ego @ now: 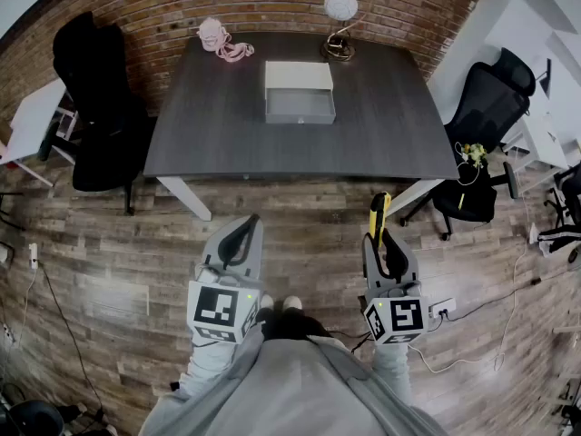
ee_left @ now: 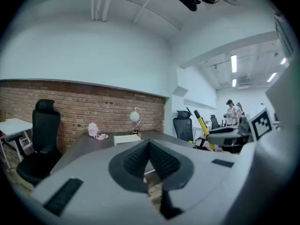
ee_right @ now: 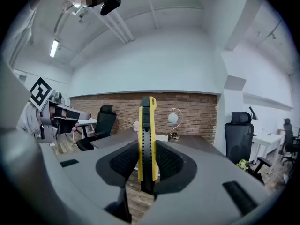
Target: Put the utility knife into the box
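- The right hand-held gripper (ee_right: 146,150) is closed on the utility knife (ee_right: 147,121). The knife is clamped by its lower part between the ribbed pads and stands upright, with most of its length projecting beyond the jaws.
- The left hand-held gripper (ee_left: 149,148) is seen with its jaws together and nothing between them.
- The knife is judged light and rigid. Its smooth yellow plastic sides could slide, so a grip across the flat sides is suited; which end carries the blade cannot be told.
- Well ahead of both hand-held grippers, the box (ego: 300,94) is set on the worktop (ego: 218,134). It appears open, its grey inside showing, and no contents can be made out.
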Action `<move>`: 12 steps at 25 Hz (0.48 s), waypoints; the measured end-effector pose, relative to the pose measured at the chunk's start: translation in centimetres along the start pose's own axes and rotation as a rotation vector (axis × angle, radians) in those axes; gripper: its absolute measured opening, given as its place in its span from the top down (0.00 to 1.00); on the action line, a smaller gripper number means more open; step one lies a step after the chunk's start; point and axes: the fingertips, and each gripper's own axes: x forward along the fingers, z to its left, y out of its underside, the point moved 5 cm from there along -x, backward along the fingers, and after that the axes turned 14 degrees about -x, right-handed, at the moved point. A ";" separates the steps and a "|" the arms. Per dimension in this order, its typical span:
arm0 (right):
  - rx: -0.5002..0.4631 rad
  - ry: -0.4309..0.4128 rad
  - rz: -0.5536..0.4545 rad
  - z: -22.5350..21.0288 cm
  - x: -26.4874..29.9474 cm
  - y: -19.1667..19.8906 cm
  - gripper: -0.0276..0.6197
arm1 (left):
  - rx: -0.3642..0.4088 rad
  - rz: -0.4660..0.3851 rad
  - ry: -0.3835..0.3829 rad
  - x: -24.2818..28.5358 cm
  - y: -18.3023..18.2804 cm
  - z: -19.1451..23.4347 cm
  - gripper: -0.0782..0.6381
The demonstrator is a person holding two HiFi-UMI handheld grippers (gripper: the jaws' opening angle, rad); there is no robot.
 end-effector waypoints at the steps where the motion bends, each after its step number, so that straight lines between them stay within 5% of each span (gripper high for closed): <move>1: 0.003 -0.002 -0.004 -0.1 -0.2 0.0 0.76 | 0.011 -0.002 -0.006 -0.2 0.0 -0.2 0.86; 12: 0.032 -0.055 -0.085 -1.8 -2.1 0.1 0.76 | 0.041 -0.038 -0.088 -1.6 -0.3 -1.7 0.86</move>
